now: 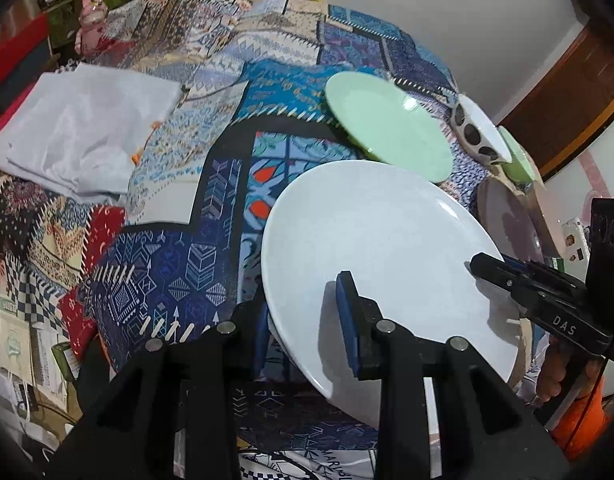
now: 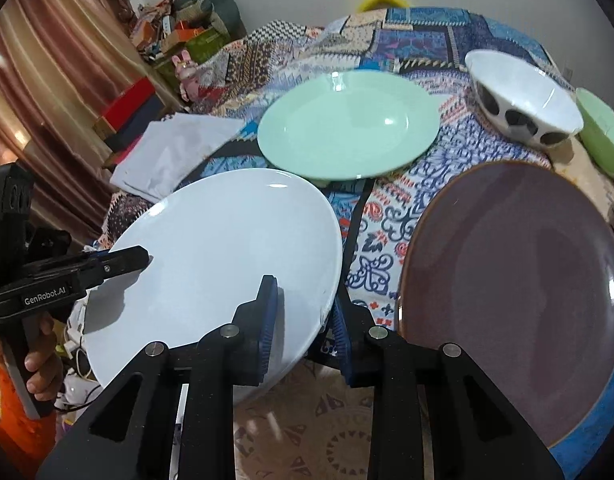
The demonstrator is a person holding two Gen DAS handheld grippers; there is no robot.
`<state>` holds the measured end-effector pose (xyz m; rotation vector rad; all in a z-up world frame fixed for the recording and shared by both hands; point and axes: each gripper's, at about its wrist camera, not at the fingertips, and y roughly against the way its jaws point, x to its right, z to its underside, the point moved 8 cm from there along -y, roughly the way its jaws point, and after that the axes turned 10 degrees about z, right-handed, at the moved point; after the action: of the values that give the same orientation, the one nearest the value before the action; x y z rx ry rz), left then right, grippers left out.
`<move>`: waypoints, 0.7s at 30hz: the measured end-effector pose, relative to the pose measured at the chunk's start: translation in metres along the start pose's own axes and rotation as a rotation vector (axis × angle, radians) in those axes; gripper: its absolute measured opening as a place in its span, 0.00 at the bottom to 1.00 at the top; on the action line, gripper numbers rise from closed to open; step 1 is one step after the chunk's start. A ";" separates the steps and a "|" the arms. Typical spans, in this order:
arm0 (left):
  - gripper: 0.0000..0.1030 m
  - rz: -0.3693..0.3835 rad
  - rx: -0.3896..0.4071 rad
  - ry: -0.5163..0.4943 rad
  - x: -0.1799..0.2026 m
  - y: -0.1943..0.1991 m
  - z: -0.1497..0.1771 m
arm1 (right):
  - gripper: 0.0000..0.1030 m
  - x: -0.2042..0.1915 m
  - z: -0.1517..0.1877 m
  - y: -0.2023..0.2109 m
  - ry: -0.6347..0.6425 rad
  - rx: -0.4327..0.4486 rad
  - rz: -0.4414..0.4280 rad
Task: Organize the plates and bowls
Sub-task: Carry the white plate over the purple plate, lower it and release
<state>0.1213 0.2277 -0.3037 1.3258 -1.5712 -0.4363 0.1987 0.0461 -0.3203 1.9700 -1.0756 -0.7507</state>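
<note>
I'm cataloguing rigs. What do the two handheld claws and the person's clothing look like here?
Both claws are black plastic with blue ribbed pads and round silver pins. The left claw is marked "GenRobot.AI"; the right claw reads "DAS". Each carries a black box on top. An orange sleeve shows.

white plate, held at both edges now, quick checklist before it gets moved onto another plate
1. Left hand-held gripper clamped on white plate rim: ok.
2. Right hand-held gripper clamped on the opposite rim: ok.
3. Plate empty: ok.
4. Plate lifted off the cloth: cannot tell; it sits tilted.
5. Green plate empty and flat: ok.
6. Brown plate empty: ok.
</note>
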 end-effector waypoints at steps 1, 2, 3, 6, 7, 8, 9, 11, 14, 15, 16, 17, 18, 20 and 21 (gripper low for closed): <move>0.30 0.000 0.006 -0.007 0.003 0.002 -0.002 | 0.23 0.001 0.000 0.003 -0.001 0.009 0.001; 0.30 -0.001 0.010 -0.015 0.006 0.003 -0.003 | 0.23 0.002 -0.001 0.005 0.002 0.018 0.004; 0.30 -0.001 0.015 -0.021 0.009 0.004 -0.005 | 0.23 0.003 -0.002 0.007 0.003 0.026 0.007; 0.30 0.004 0.021 -0.035 0.019 0.005 -0.008 | 0.23 0.008 -0.005 0.012 -0.005 0.041 0.008; 0.30 0.005 0.022 -0.038 0.022 0.005 -0.009 | 0.23 0.010 -0.005 0.014 -0.007 0.046 0.009; 0.30 0.008 0.023 -0.045 0.026 0.004 -0.010 | 0.23 0.013 -0.005 0.017 -0.010 0.051 0.010; 0.30 0.010 0.023 -0.048 0.029 0.004 -0.010 | 0.23 0.015 -0.006 0.019 -0.011 0.056 0.012; 0.30 0.017 0.024 -0.056 0.036 0.004 -0.011 | 0.23 0.020 -0.006 0.023 -0.015 0.068 0.018; 0.30 0.024 0.029 -0.072 0.047 0.003 -0.014 | 0.23 0.029 -0.006 0.031 -0.021 0.086 0.023; 0.30 0.026 0.030 -0.078 0.052 0.003 -0.015 | 0.23 0.032 -0.006 0.034 -0.025 0.092 0.025; 0.30 0.027 0.032 -0.083 0.056 0.003 -0.016 | 0.23 0.034 -0.007 0.036 -0.027 0.096 0.026; 0.30 0.028 0.035 -0.089 0.062 0.003 -0.017 | 0.23 0.037 -0.007 0.038 -0.030 0.103 0.028; 0.30 0.029 0.036 -0.094 0.066 0.003 -0.018 | 0.23 0.039 -0.006 0.041 -0.032 0.108 0.030; 0.30 0.031 0.037 -0.107 0.075 0.002 -0.020 | 0.23 0.046 -0.006 0.045 -0.037 0.119 0.034; 0.30 0.032 0.037 -0.113 0.078 0.001 -0.021 | 0.23 0.048 -0.006 0.047 -0.041 0.123 0.035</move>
<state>0.1456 0.1650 -0.2582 1.3221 -1.6986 -0.4709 0.2058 -0.0113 -0.2844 2.0409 -1.2031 -0.7235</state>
